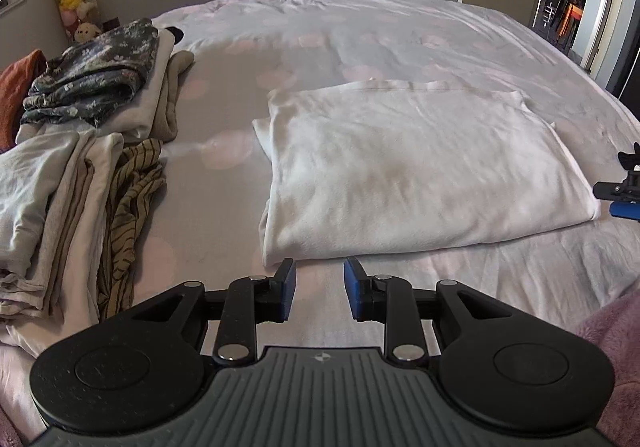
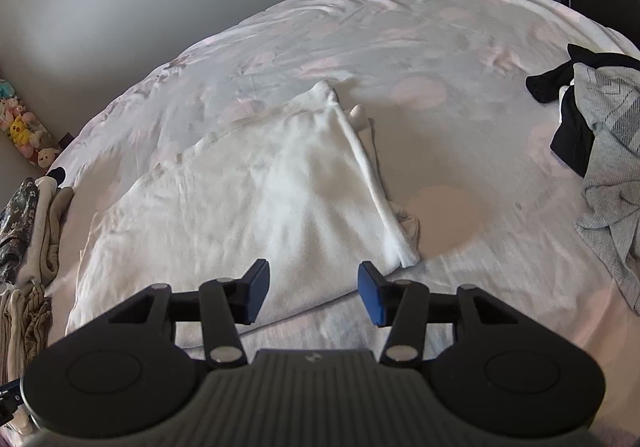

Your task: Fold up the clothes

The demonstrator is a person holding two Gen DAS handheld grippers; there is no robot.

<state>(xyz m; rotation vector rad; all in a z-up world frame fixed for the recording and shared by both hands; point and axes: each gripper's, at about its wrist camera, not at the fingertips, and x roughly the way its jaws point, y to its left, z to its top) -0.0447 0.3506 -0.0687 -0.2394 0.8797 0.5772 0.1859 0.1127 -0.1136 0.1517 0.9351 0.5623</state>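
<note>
Left wrist view: white garment [image 1: 420, 167] is seen folded flat on bed [image 1: 360, 39]; both claws, left [image 1: 320, 289] and right [image 2: 312, 293], are held open, empty.

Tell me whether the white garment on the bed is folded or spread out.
Folded. The white garment lies as a compact rectangle on the bed, with doubled layers showing along its edge. Neither gripper touches it.

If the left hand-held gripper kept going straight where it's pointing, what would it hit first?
Most likely the near edge of the folded white garment, just ahead of the left hand-held gripper; depth is unclear, so it might touch the bedspread first.
</note>
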